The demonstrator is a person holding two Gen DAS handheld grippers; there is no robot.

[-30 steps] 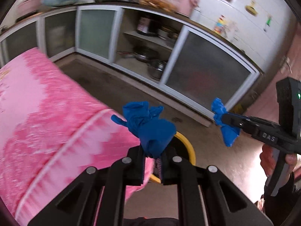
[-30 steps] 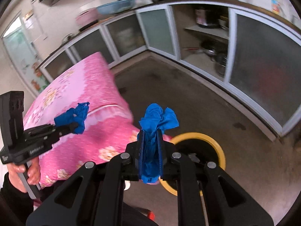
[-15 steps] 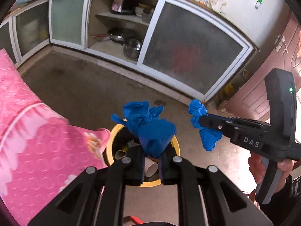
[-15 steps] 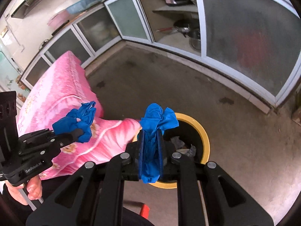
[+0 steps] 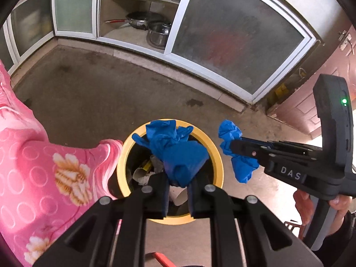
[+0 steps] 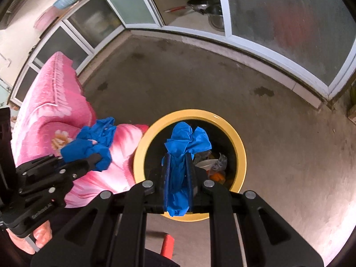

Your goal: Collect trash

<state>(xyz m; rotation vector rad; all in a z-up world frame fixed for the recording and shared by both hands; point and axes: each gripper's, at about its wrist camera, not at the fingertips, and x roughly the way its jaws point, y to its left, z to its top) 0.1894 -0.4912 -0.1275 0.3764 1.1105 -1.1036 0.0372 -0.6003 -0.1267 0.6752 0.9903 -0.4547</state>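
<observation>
Grippers clamp what we carry: left gripper (image 5: 176,183) pinches a crumpled blue glove (image 5: 178,153), right gripper (image 6: 178,185) a second wad (image 6: 184,142), above the round yellow-rimmed bin (image 6: 241,153).

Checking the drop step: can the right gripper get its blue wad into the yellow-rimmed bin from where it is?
Probably yes. The right gripper, shut on its blue wad, points down at the bin, whose mouth is open. The left gripper holds its own wad alongside, not across the path.

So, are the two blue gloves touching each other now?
Apart. In the left wrist view, bare floor shows between the left tool's blue glove and the right tool's blue glove.
</observation>
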